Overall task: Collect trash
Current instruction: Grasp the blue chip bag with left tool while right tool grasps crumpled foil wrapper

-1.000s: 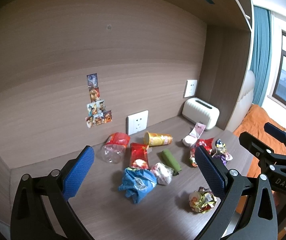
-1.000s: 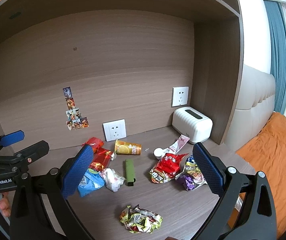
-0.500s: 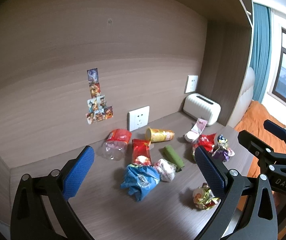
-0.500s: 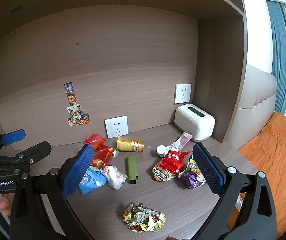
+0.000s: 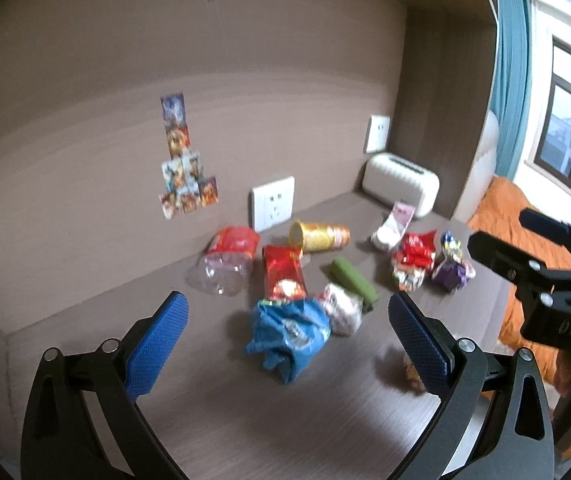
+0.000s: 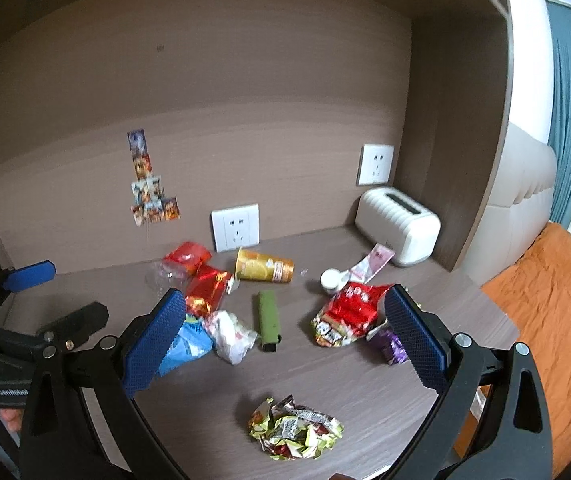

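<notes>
Trash lies scattered on the wooden desk (image 6: 365, 376). A crumpled blue bag (image 5: 289, 332) lies between the fingers of my left gripper (image 5: 285, 328), which is open and empty above it. A crumpled yellow-green wrapper (image 6: 295, 430) lies at the desk's front. My right gripper (image 6: 281, 334) is open and empty above the desk. Also here are a green pouch (image 6: 268, 320), a red bag (image 6: 349, 312), a yellow cup (image 6: 263, 267) on its side, a white wrapper (image 6: 231, 334), a purple wrapper (image 6: 391, 346) and a clear bottle (image 5: 225, 264).
A white box-shaped appliance (image 6: 397, 226) stands at the back right corner beside the side panel. Two wall sockets (image 6: 235, 228) and several stickers (image 6: 147, 188) are on the back wall. An orange bed cover (image 6: 553, 308) lies to the right of the desk.
Both grippers have moved forward and down toward the desk, so the trash appears larger and nearer. Both stay open and empty.
</notes>
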